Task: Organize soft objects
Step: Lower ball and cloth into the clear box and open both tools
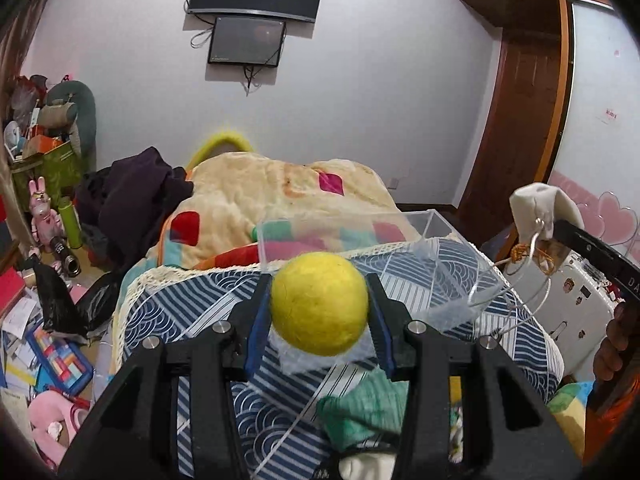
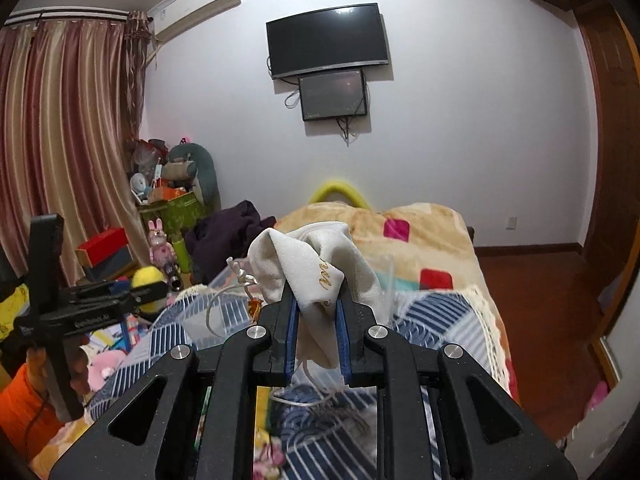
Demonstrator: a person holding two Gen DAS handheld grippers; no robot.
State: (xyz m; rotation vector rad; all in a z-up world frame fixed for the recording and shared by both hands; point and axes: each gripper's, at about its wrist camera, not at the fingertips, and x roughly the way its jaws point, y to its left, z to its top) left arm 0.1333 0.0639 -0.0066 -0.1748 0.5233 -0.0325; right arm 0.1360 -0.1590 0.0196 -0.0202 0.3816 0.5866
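Note:
My left gripper [image 1: 319, 280] is shut on a yellow felt ball [image 1: 319, 304] and holds it above the near edge of a clear plastic box [image 1: 400, 240] on the bed. The ball also shows in the right wrist view [image 2: 147, 280], far left. My right gripper [image 2: 316, 296] is shut on a cream drawstring pouch [image 2: 316, 256] with gold lettering, held in the air above the bed. In the left wrist view the pouch [image 1: 538, 208] hangs at the right, its cords [image 1: 520, 276] trailing down beside the box.
The bed has a blue-and-white patterned cover [image 1: 192, 320] and a beige blanket with coloured patches [image 1: 260, 188]. A green cloth [image 1: 364, 412] lies under the left gripper. Dark clothes [image 1: 132, 196] sit at the bed's left. The floor at left is littered with toys and books [image 1: 52, 360].

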